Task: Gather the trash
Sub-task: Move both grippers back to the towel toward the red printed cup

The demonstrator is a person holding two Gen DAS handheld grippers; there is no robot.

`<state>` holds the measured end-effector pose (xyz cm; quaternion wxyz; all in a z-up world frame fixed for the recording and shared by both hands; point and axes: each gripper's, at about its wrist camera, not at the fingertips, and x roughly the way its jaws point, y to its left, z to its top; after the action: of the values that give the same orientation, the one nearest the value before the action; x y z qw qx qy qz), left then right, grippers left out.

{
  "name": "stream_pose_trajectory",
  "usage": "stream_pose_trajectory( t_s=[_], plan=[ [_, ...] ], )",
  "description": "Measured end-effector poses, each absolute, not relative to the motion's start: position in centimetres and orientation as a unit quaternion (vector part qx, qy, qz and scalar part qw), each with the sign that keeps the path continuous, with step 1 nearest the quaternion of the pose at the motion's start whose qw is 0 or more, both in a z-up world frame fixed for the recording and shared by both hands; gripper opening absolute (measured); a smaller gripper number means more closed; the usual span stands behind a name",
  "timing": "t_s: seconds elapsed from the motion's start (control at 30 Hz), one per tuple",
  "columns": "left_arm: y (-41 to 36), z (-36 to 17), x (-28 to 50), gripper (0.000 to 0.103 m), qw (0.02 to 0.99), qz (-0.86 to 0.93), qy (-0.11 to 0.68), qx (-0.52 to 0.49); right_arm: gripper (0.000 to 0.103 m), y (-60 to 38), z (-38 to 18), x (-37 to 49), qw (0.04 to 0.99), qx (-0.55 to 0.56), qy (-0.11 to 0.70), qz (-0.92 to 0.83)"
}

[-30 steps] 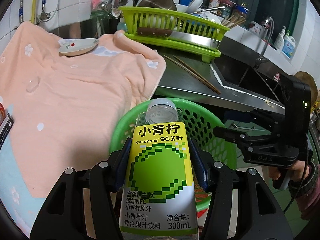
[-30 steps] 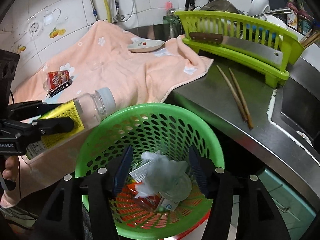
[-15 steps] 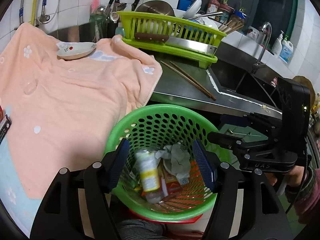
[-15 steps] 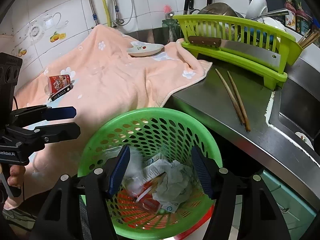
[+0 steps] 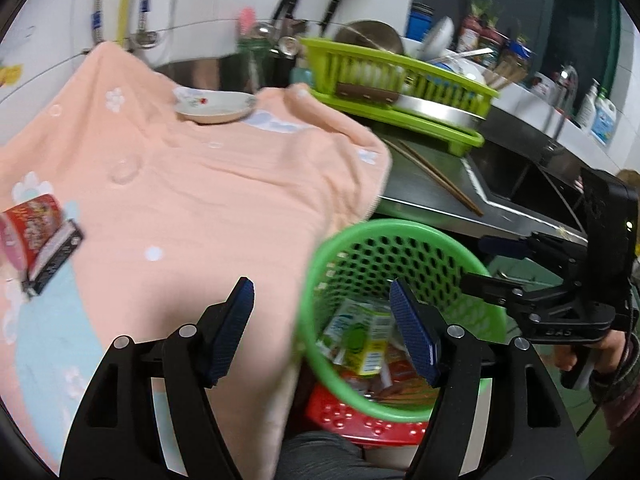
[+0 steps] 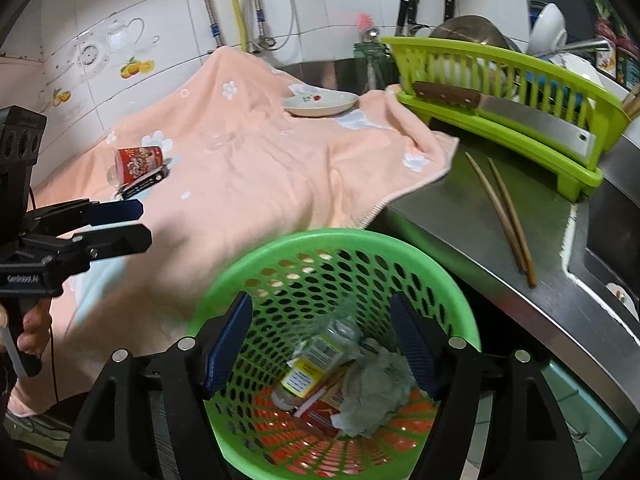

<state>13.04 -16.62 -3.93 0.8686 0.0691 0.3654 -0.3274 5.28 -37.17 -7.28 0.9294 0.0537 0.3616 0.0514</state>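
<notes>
A green perforated basket [image 5: 400,232] [image 6: 332,240] stands below the counter edge. In it lie the yellow-green juice bottle [image 5: 366,340] [image 6: 310,368], crumpled paper [image 6: 372,392] and wrappers. My left gripper [image 5: 328,328] is open and empty, over the peach towel's front edge, left of the basket; it also shows in the right wrist view [image 6: 128,224]. My right gripper [image 6: 320,336] is open and empty above the basket; it also shows in the left wrist view [image 5: 480,264]. A red cup [image 5: 30,228] [image 6: 138,164] and a dark packet [image 5: 56,256] [image 6: 146,182] lie on the towel.
The peach towel [image 5: 200,208] covers the left counter, with a small dish [image 5: 216,106] at its back. A green dish rack [image 6: 504,108] holds a cleaver. Chopsticks [image 6: 504,216] lie on the steel counter. A sink [image 5: 532,184] is at right. A red stool [image 5: 360,416] is under the basket.
The left gripper opened and dropped the juice bottle into the basket, then swung left toward the towel. The right gripper stayed over the basket.
</notes>
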Motion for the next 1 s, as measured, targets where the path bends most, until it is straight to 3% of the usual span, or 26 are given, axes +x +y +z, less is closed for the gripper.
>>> stream_pose_trajectory(
  t_s=[0.57,1.0],
  plan=[
    [-1.0,-1.3,21.8,0.071,0.929,-0.142,0.343,0.008,0.073,-30.4,-6.0,10.5,0.924,0.013,0.365,0.111],
    [4.2,-3.5,29.1,0.071,0.93,-0.082,0.358,-0.034,0.073,-25.6,-5.4,17.2,0.918,-0.016,0.366,0.15]
  ],
)
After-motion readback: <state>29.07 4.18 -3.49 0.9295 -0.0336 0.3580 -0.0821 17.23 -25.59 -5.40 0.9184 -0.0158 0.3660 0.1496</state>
